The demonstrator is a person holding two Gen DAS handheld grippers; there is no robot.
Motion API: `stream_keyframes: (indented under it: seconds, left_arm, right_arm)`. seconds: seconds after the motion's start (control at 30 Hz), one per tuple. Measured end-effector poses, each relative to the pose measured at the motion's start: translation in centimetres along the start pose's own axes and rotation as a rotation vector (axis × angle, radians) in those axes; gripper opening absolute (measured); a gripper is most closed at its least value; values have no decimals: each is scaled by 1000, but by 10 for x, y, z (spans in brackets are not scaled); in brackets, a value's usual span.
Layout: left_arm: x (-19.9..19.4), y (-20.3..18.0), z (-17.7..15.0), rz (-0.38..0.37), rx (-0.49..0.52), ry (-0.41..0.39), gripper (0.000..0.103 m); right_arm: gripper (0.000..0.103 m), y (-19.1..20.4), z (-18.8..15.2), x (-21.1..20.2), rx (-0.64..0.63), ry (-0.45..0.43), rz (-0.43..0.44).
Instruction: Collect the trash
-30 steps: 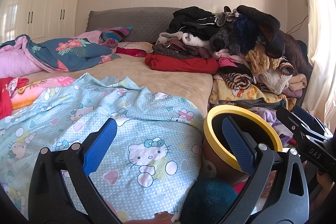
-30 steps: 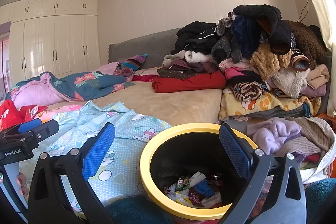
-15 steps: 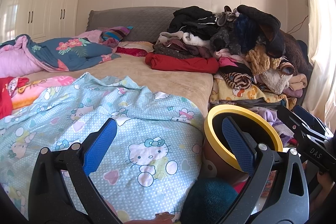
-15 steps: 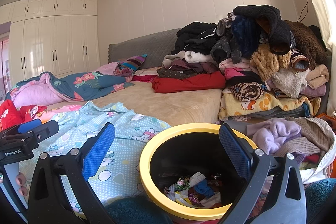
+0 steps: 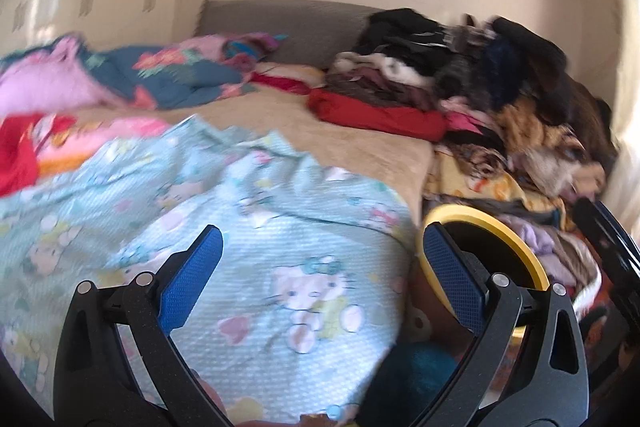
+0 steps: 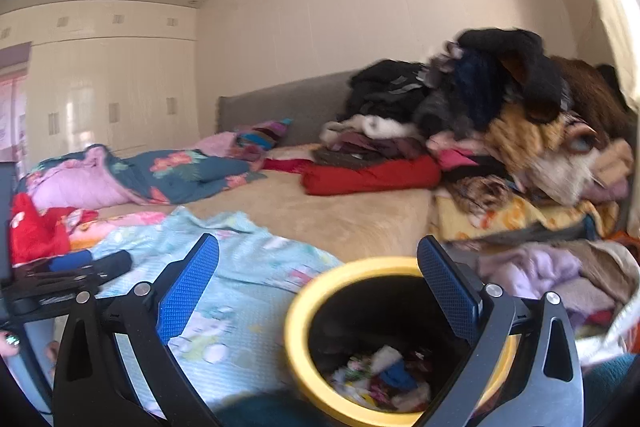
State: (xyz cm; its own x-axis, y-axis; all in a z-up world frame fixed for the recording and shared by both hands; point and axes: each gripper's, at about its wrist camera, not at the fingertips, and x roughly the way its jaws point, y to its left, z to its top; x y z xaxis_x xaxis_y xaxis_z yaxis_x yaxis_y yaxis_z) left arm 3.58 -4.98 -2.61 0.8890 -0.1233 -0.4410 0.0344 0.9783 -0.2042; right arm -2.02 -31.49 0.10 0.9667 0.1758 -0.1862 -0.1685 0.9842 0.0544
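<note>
Left gripper [image 5: 318, 277] jaws spread wide, nothing between them, blue pads [image 5: 188, 285] over a light-blue cartoon-cat sheet [image 5: 256, 227]. Right gripper [image 6: 318, 281] likewise spread wide and empty, its right finger in front of the bin's mouth.

Trash bin [image 6: 304, 343]: dark, round, yellow rim, standing beside the bed at its near right corner. Bottom holds crumpled wrappers and paper scraps [image 6: 384, 375], mixed colours; individual pieces too blurred to tell apart. In the left wrist view the same bin [image 5: 516, 251] shows just behind the right finger, inside hidden.

Both views motion-blurred.

Surface: wide bed with beige cover [image 6: 320, 207], bare in the middle. Light-blue sheet drapes over the near edge. Left side: blue floral quilt [image 6: 180, 171] with pink lining, red garment [image 6: 32, 231] near the edge. Grey padded headboard [image 6: 288, 103] against the back wall. Right side: tall heap of clothes [image 6: 500, 115], dark items on top, a folded red piece [image 6: 372, 175] at its base, yellow patterned blanket [image 6: 520, 215] underneath, lilac and tan knitwear [image 6: 532, 267] spilling low just beside the bin.

Room: cream walls, white built-in wardrobe [image 6: 100, 87] along the left, recessed ceiling lights, pale curtain at the right edge with strong daylight.

Left gripper's dark body also appears at the left edge of the right wrist view, with fingertips of the person's hand below it.
</note>
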Motion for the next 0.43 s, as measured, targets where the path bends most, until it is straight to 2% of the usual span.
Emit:
stream_keyframes:
  seconds: [0.07, 0.17, 0.2, 0.27, 0.33, 0.4, 0.43]
  left_arm:
    - [-1, 27, 4, 43, -58, 7, 92]
    - [-9, 92, 11, 172, -160, 2, 92]
    - [-14, 115, 12, 226, -195, 0, 92]
    - [-30, 183, 11, 404, -276, 0, 92]
    - [-48, 255, 4, 592, -358, 42, 92]
    - [-69, 315, -10, 741, -410, 53, 92]
    - [-75, 335, -16, 802, -414, 67, 92]
  right_arm:
    - [97, 29, 7, 7, -36, -11, 79]
    - [97, 86, 12, 30, -72, 39, 262]
    - [97, 110, 12, 42, -77, 80, 339]
    - [97, 164, 4, 66, -97, 206, 487]
    - [97, 230, -15, 92, -150, 376, 616]
    - [97, 300, -44, 113, -221, 561, 740]
    - [97, 325, -55, 119, -268, 619, 772]
